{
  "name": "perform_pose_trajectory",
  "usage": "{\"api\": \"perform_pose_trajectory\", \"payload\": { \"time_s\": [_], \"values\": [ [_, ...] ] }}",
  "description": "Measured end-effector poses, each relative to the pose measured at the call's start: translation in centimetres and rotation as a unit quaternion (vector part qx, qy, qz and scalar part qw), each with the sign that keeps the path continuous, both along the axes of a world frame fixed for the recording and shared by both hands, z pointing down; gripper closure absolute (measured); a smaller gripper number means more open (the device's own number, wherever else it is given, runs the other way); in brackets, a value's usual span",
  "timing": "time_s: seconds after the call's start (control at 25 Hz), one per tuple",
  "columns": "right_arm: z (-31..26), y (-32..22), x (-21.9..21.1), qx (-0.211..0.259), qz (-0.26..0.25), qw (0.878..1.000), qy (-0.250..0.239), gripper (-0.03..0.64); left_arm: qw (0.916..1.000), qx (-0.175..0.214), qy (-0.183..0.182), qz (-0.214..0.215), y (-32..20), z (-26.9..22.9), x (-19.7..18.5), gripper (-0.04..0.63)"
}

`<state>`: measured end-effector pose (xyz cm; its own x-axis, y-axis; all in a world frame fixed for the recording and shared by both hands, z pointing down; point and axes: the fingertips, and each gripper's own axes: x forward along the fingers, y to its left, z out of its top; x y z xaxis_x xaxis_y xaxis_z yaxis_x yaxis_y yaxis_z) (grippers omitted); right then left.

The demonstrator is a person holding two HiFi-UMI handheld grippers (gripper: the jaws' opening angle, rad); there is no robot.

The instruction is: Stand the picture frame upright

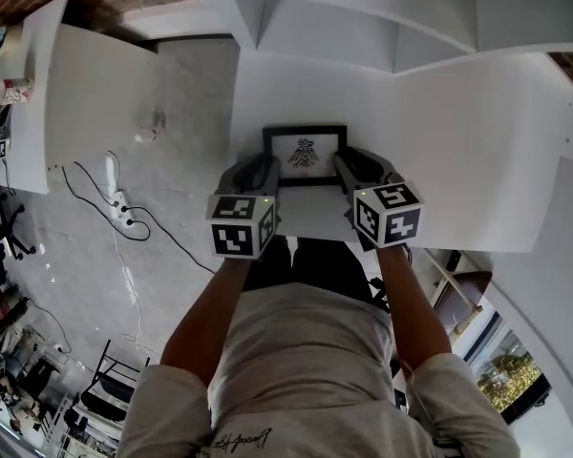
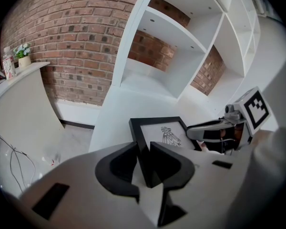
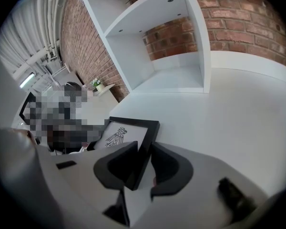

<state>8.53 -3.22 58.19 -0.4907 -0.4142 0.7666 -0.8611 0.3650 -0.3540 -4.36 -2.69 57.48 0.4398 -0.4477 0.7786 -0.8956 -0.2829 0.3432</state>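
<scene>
As the head camera looks steeply down, the far left shows grey floor (image 1: 172,93) with a white power strip (image 1: 124,216) and a trailing black cable. Moving right, a bare forearm leads to the left gripper (image 1: 258,172), topped by its marker cube. In the left gripper view, the left gripper (image 2: 143,146) has its 2 dark jaws clamped on the left side rail of the picture frame (image 2: 159,132), 1 jaw on each face of the rail.

At centre, the black picture frame (image 1: 304,156) is on the white table (image 1: 458,141), near the edge closest to the person. It holds a white sheet with a small dark winged figure, and the printed side faces up toward the person. Whether it lies flat or is tipped up cannot be told.

Further right, the right gripper (image 1: 358,168) mirrors the first. In the right gripper view, the right gripper (image 3: 144,146) is clenched on the right side rail of the picture frame (image 3: 128,132). Beyond the frame stand white shelves (image 3: 171,46) against a red brick wall (image 3: 248,23).
</scene>
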Motion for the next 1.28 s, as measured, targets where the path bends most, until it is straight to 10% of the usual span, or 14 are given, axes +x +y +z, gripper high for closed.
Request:
{"api": "perform_pose_trajectory", "payload": {
  "time_s": [1.28],
  "values": [
    [-6.6, -4.9, -3.0, 0.096, -0.021, 0.995, -0.003, 0.522, 0.9950, 0.099, -0.010, 0.001, -4.2, -6.7, -3.0, 0.503]
  ]
}}
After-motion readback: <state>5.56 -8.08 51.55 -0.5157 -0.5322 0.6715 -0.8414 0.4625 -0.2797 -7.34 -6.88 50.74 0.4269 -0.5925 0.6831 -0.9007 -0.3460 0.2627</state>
